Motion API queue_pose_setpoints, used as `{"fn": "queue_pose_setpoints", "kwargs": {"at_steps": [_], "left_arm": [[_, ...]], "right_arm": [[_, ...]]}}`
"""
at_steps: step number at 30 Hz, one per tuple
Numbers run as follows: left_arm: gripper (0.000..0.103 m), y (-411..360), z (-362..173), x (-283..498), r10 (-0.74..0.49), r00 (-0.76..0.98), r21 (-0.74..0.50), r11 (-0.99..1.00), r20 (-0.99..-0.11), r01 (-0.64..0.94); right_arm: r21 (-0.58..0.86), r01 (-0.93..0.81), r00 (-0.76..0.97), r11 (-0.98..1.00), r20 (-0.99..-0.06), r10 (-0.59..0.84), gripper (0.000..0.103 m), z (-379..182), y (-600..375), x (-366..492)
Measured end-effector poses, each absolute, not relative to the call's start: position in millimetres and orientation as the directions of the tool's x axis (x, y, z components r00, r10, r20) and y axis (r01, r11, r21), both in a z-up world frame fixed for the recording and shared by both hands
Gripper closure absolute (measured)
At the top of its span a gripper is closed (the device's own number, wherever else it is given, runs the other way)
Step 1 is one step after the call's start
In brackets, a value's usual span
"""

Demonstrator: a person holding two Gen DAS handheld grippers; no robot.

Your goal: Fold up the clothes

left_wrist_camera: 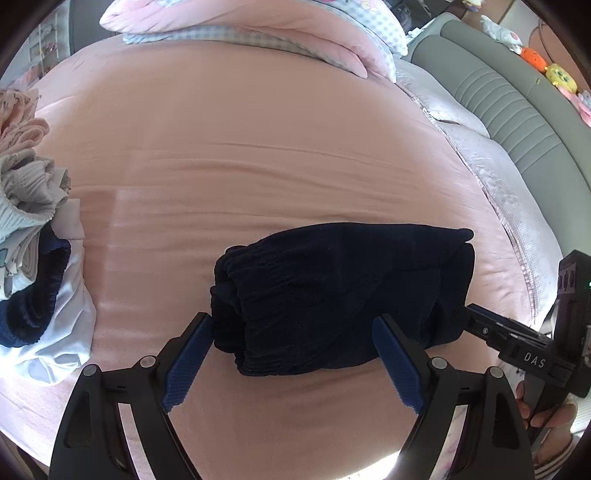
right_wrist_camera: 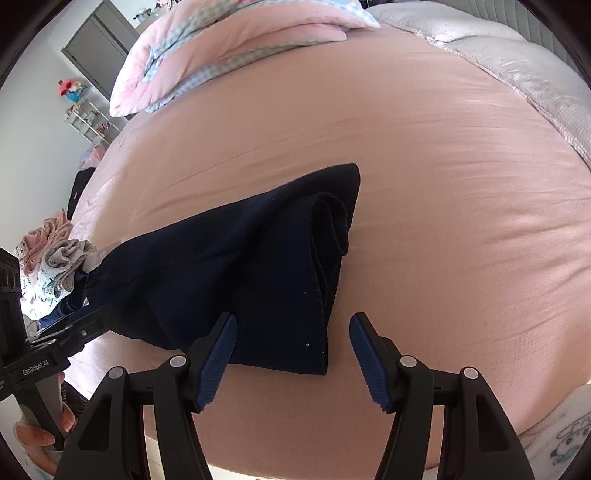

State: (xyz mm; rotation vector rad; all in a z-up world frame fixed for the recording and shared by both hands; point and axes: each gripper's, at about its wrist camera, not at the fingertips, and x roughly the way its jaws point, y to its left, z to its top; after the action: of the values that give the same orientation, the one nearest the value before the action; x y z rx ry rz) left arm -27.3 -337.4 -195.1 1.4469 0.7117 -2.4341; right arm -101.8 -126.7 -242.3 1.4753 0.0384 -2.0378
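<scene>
The folded garment [left_wrist_camera: 332, 295] lies on the bedsheet [left_wrist_camera: 258, 147] — a clothes pile [left_wrist_camera: 33, 258] well to its left, a folded quilt [left_wrist_camera: 258, 33] behind, the headboard [left_wrist_camera: 517, 118] along the right edge — between both grippers' spread fingers.

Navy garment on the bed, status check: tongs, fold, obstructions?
Left tongs open, right tongs open, neither gripping. Navy garment folded compact on pink sheet. Clothes pile off to the left, apart.

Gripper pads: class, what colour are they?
Blue, ridged pads on black arms; clearest in the right wrist view, beside the navy garment.
</scene>
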Motion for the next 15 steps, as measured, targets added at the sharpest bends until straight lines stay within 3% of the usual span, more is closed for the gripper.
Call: {"fn": "queue_pose_setpoints", "kwargs": {"at_steps": [6,8,15], "left_arm": [[0.016,-353,-196,-33,0.099,-0.515,-0.374,-0.804,-0.851,0.462],[0.016,-351,-194,-36,0.090,-0.521,-0.365,-0.811,-0.849,0.456],[0.017,-348,-195,-50,0.000,-0.484,-0.256,-0.849,-0.875,0.462]], "right_arm": [[0.300,0.509,-0.210,-0.807,-0.866,-0.455,0.040,-240,-133,-108],[0.278,0.510,-0.227,-0.814,-0.869,-0.439,0.054,-240,-135,-112],[0.285,0.489,-0.199,-0.824,-0.884,-0.424,0.077,-253,-136,-125]]}}
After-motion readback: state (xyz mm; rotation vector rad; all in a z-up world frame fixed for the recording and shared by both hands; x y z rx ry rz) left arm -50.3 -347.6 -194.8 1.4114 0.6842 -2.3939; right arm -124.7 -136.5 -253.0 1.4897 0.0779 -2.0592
